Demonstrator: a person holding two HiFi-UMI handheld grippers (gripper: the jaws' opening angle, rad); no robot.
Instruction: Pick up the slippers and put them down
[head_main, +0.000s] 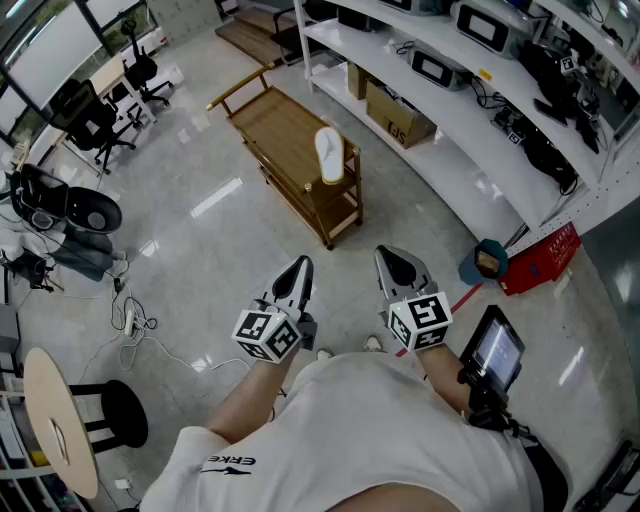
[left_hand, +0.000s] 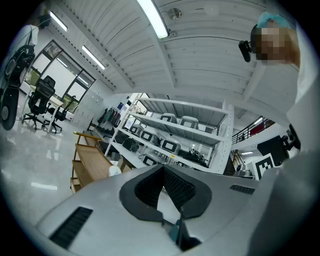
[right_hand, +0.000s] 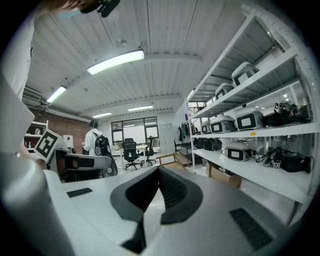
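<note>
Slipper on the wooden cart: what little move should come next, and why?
Probably a step forward toward the wooden cart, I'd guess. The white slipper sits on its top, while the left tongs and right tongs are both shut, empty, and held well short of it.

text: "ERKE" | on: white shirt (head_main: 350, 440) | other print: not legible

Cart (head_main: 280, 130) was matt bare wood; slipper (head_main: 329, 155) on cart looked smooth, white; floor (head_main: 200, 265) around cart was glossy grey.
</note>
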